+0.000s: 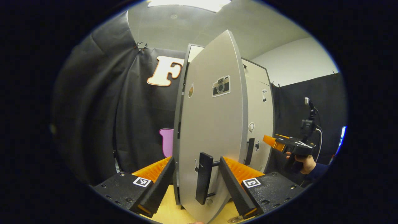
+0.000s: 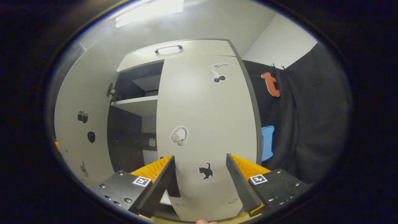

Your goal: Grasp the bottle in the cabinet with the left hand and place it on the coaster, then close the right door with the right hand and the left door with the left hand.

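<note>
**Left door half swung, right door shut**

In the left gripper view the left gripper [image 1: 197, 174] sits with its jaws spread wide on either side of the left door [image 1: 211, 124], which stands edge-on and partly open. The door's black bar handle [image 1: 203, 178] lies between the jaws; neither jaw can be seen pressing on it, so the gripper holds nothing. A camera sticker [image 1: 221, 86] sits high on this door's face. Below the jaws a strip of pale wooden table [image 1: 169, 213] shows.

Beyond the left door, the right door [image 1: 260, 124] lies flat against the cabinet front with its own dark handle [image 1: 249, 151] near the inner edge. Off to the side, a hand [image 1: 306, 163] holds the right gripper [image 1: 272, 141] in the air, near the right door but apart from it.

In the right gripper view the right gripper [image 2: 200, 174] faces the closed right door [image 2: 206, 130], jaws wide apart and gripping nothing. Headphone [image 2: 179, 136] and cat [image 2: 205, 170] stickers mark the panel. Beside it the cabinet's dark interior [image 2: 130, 133] is exposed, with a pale shelf [image 2: 138, 104] across it. The bottle and the coaster cannot be made out.
</note>
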Demonstrator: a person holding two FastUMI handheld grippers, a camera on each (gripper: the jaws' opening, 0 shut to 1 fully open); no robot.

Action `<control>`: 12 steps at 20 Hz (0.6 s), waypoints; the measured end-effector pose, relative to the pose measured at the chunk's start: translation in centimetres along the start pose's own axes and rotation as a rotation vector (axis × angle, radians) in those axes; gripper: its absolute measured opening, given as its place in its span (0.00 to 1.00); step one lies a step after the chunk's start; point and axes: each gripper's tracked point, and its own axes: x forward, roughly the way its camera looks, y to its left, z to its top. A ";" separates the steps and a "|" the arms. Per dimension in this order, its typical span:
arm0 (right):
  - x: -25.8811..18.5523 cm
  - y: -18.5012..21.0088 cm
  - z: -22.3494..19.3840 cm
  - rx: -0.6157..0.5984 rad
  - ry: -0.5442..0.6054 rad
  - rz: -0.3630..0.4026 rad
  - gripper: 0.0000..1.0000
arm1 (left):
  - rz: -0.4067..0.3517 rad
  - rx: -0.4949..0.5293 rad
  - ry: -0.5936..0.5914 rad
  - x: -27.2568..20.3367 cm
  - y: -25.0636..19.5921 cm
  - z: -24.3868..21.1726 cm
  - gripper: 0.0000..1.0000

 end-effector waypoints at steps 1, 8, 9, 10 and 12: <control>-0.3 -0.6 0.1 -0.002 0.000 -0.010 0.96 | -0.013 0.001 0.002 0.3 -0.4 -0.2 0.91; -2.6 -3.4 0.0 -0.026 0.015 -0.048 1.00 | -0.082 -0.022 0.008 2.7 -3.2 -0.8 0.91; -2.9 -3.8 0.0 -0.033 0.017 -0.055 1.00 | -0.083 -0.024 0.009 3.1 -3.2 -0.9 0.91; -3.3 -4.3 -0.1 -0.041 0.020 -0.062 0.97 | -0.088 -0.036 0.010 3.5 -3.7 -1.2 0.95; -3.7 -5.3 -0.2 -0.051 0.026 -0.076 1.00 | -0.099 -0.046 0.016 4.2 -4.4 -1.3 0.96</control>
